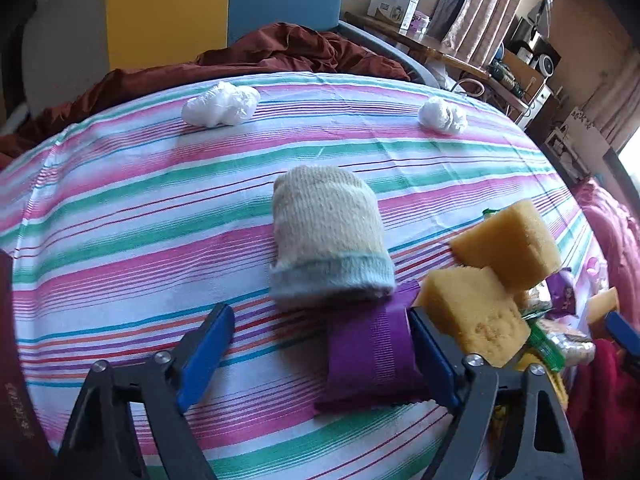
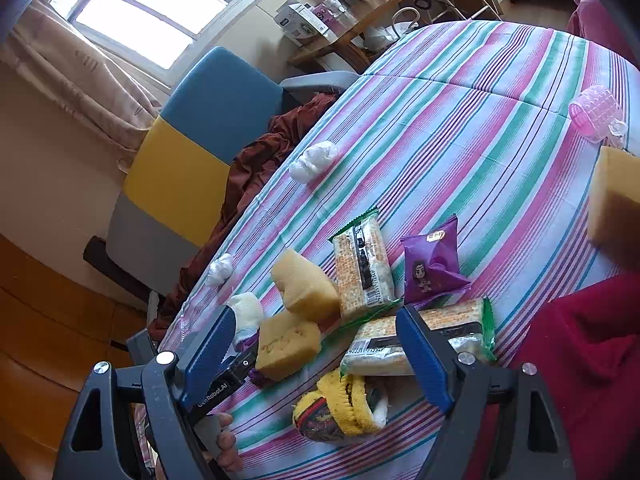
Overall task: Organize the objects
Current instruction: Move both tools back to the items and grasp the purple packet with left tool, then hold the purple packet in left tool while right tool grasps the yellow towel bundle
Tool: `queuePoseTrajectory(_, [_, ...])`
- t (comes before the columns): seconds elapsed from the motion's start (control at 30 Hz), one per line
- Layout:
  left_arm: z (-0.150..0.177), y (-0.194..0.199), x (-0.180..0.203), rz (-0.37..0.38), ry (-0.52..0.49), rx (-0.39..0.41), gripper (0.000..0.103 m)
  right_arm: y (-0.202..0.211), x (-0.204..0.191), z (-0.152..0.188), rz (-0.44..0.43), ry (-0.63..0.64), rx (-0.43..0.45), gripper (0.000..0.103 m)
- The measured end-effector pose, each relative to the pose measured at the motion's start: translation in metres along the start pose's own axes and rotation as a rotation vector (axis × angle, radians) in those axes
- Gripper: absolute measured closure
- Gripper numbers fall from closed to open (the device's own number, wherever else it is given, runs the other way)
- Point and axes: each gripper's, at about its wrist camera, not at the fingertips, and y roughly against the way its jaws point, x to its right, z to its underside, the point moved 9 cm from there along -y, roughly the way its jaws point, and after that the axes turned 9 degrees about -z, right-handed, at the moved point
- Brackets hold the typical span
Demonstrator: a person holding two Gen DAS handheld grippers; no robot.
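Low in the left wrist frame, the left gripper (image 1: 320,354) stands open around a purple packet (image 1: 370,360), a cream sock roll (image 1: 326,240) just above; the right gripper (image 2: 316,354) hangs open over sponges (image 2: 298,320) and cracker packs (image 2: 362,264) on the striped cloth (image 2: 480,120)

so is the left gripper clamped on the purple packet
No, the left gripper stands open: the purple packet lies on the striped cloth between its blue fingers, with a clear gap on the left side.

Bright curtained window (image 2: 136,12), blue-and-yellow chair (image 2: 192,152), cluttered wooden shelf (image 1: 440,48), striped tablecloth (image 1: 160,208)
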Motion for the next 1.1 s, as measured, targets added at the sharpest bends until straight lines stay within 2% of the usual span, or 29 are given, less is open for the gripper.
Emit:
queuePoseTrajectory(0.03, [0.001, 0.001, -0.002, -0.016, -0.01, 0.005, 0.029, 0.0, 0.0, 0.0, 0.001, -0.001, -0.001, 0.019])
queuePoseTrajectory(0.1, [0.002, 0.002, -0.006, -0.042, -0.024, 0.009, 0.052, 0.0, 0.0, 0.0, 0.003, -0.001, -0.002, 0.019])
queuePoseTrajectory(0.13, [0.001, 0.002, -0.01, -0.064, -0.032, 0.01, 0.056, 0.0, 0.001, 0.0, 0.004, 0.001, -0.003, 0.019])
queuePoseTrajectory(0.33, [0.016, 0.011, -0.012, -0.073, -0.073, 0.044, 0.056, 0.0, 0.003, 0.001, 0.011, -0.007, -0.008, 0.019])
queuePoseTrajectory(0.53, [0.049, 0.034, -0.018, -0.071, -0.062, 0.087, 0.056, -0.003, 0.004, 0.003, 0.02, -0.008, -0.027, 0.019])
queuePoseTrajectory(0.73, [0.079, 0.051, -0.016, -0.107, -0.139, 0.168, 0.06, -0.004, 0.006, 0.004, 0.029, -0.015, -0.037, 0.019])
queuePoseTrajectory(0.83, [0.083, 0.052, -0.015, -0.112, -0.15, 0.194, 0.061, -0.005, 0.007, 0.004, 0.038, -0.023, -0.041, 0.019])
queuePoseTrajectory(1.03, [0.084, 0.052, -0.013, -0.128, -0.17, 0.222, 0.061, -0.017, 0.003, 0.015, 0.049, 0.009, -0.136, 0.019])
queuePoseTrajectory(1.1, [0.085, 0.052, -0.014, -0.123, -0.167, 0.225, 0.061, -0.02, -0.001, 0.02, 0.04, 0.033, -0.17, 0.023])
